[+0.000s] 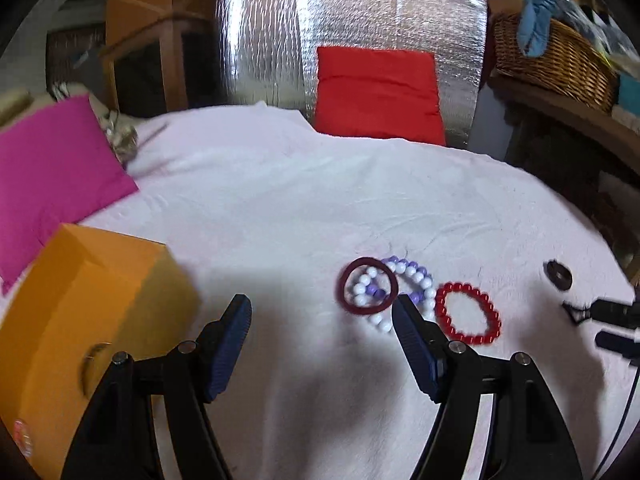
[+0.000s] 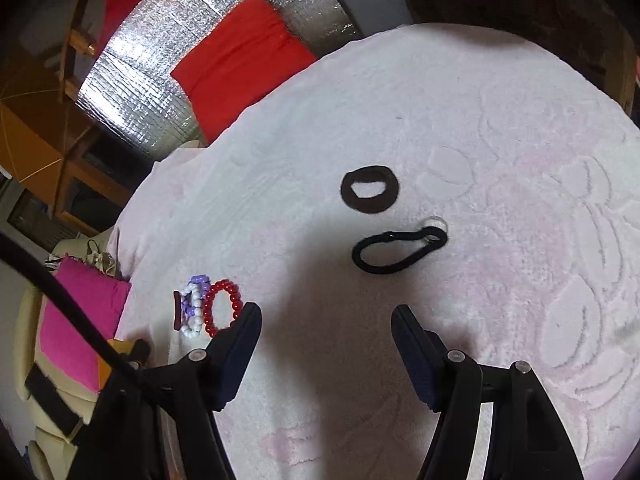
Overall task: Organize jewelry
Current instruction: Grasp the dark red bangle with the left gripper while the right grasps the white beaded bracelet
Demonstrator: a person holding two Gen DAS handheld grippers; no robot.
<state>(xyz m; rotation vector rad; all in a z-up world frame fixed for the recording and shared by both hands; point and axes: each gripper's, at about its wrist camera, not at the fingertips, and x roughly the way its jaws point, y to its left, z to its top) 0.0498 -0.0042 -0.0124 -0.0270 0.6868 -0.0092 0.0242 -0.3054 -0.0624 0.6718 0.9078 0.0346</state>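
Observation:
On the pale pink towel (image 1: 260,208), a dark red hair band (image 1: 368,286) lies over a white and purple bead bracelet (image 1: 416,276), with a red bead bracelet (image 1: 468,313) to its right. My left gripper (image 1: 322,312) is open and empty, just in front of them. In the right wrist view, a thick black scrunchie (image 2: 369,189) and a thin black hair tie (image 2: 396,246) lie ahead of my open, empty right gripper (image 2: 326,320). The bead bracelets (image 2: 222,308) sit to its left. The right gripper's fingers (image 1: 616,330) show at the left view's right edge.
An orange box (image 1: 88,320) with a round handle stands at the left. A magenta cushion (image 1: 52,176) lies behind it. A red cushion (image 1: 378,92) leans on a silver foil panel (image 1: 264,40) at the back. A wicker basket (image 1: 556,56) sits on a shelf at the right.

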